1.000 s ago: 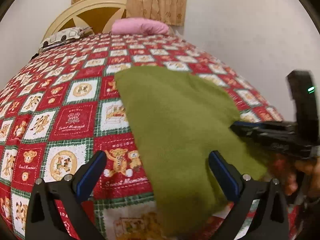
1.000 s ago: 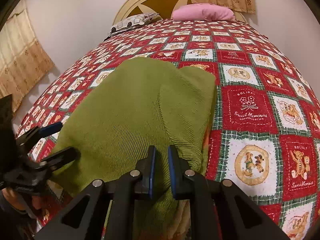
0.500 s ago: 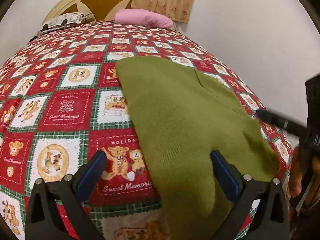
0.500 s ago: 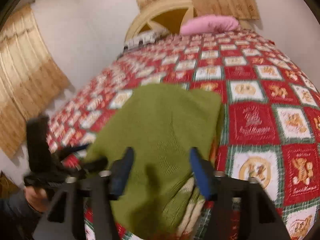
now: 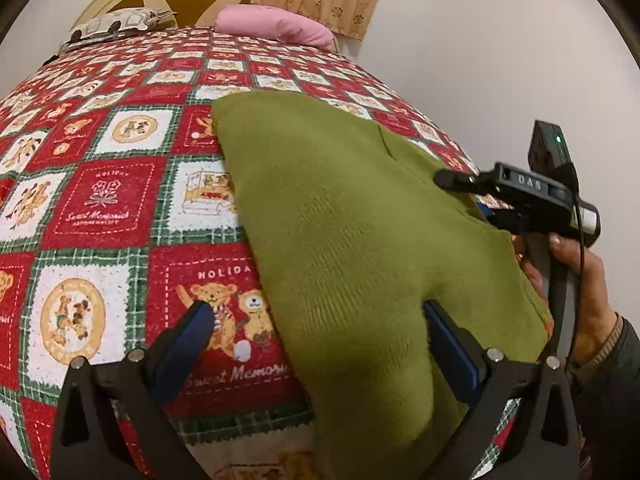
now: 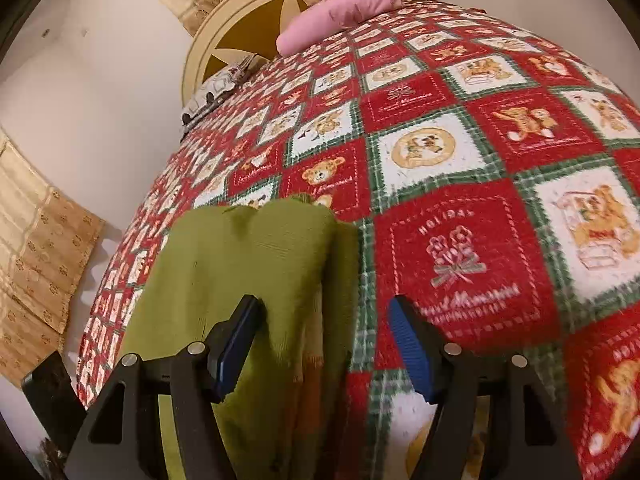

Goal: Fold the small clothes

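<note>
A green sweater [image 5: 344,232] lies on the red patchwork bedspread [image 5: 100,208], near its right edge. The left gripper [image 5: 320,340] hangs spread wide over the sweater's near end, holding nothing. The right gripper [image 6: 324,344] is spread wide too, gripping nothing, at the sweater's right edge.

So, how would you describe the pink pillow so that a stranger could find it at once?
Look at the bed with the red teddy-bear quilt and follow it to the cream round headboard. The pink pillow lies there, plain and rosy, unlike the grey-patterned white pillow beside it.
</note>
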The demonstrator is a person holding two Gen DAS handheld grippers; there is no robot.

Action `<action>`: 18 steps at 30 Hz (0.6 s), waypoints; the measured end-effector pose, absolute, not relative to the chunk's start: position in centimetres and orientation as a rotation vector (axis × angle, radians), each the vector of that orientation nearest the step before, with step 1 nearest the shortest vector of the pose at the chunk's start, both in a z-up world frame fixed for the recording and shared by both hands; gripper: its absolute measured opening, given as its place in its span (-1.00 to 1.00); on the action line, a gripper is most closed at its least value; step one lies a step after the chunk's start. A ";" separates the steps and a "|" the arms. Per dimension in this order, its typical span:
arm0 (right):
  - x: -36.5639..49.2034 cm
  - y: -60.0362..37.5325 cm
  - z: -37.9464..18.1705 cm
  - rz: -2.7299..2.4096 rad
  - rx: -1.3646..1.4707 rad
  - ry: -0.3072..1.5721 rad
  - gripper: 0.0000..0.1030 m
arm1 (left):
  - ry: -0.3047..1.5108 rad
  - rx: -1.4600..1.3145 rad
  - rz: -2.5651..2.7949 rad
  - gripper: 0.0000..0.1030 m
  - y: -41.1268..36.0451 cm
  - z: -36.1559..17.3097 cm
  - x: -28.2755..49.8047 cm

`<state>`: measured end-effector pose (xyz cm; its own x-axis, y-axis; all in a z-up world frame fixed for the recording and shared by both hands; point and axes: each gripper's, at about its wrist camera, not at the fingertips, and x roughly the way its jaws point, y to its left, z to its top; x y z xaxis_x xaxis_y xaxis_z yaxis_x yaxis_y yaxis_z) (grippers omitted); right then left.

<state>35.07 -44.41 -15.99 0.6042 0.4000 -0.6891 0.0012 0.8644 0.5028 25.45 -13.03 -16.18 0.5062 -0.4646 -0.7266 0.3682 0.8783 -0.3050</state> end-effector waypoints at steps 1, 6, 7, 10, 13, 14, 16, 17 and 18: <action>35.4 -44.3 -16.0 0.267 0.500 0.901 0.25 | 0.910 -0.113 -0.505 1.00 -13.1 -16.2 25.5; 37.0 -42.8 -16.6 0.313 0.498 0.932 -0.01 | 0.908 -0.094 -0.532 0.88 -13.5 -16.2 25.4; 37.2 -42.7 -16.7 0.328 0.514 0.936 -0.21 | 0.903 -0.088 -0.548 0.74 -13.7 -16.1 25.2; 37.2 -42.6 -16.6 0.321 0.523 0.934 -0.41 | 0.884 -0.054 -0.571 0.42 -14.3 -15.5 24.6; 36.5 -42.1 -15.9 0.309 0.512 0.909 -0.53 | 0.856 0.004 -0.544 0.15 -14.7 -14.9 23.9; 36.2 -41.9 -15.5 0.306 0.511 0.900 -0.54 | 0.846 0.024 -0.533 0.06 -14.9 -14.6 23.7; 35.6 -41.4 -14.7 0.309 0.502 0.878 -0.55 | 0.839 0.040 -0.514 -0.04 -14.8 -14.0 23.3; 35.2 -40.9 -13.9 0.307 0.486 0.866 -0.55 | 0.839 0.040 -0.510 -0.10 -14.6 -13.7 23.1; 34.9 -40.5 -13.4 0.307 0.475 0.859 -0.56 | 0.837 0.040 -0.507 -0.12 -14.4 -13.5 22.9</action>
<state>34.91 -40.51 -13.39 0.6194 0.4424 -0.6486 -0.0690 0.8536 0.5163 22.88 -14.42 -13.50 0.5581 -0.4148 -0.7187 0.4454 0.8805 -0.1623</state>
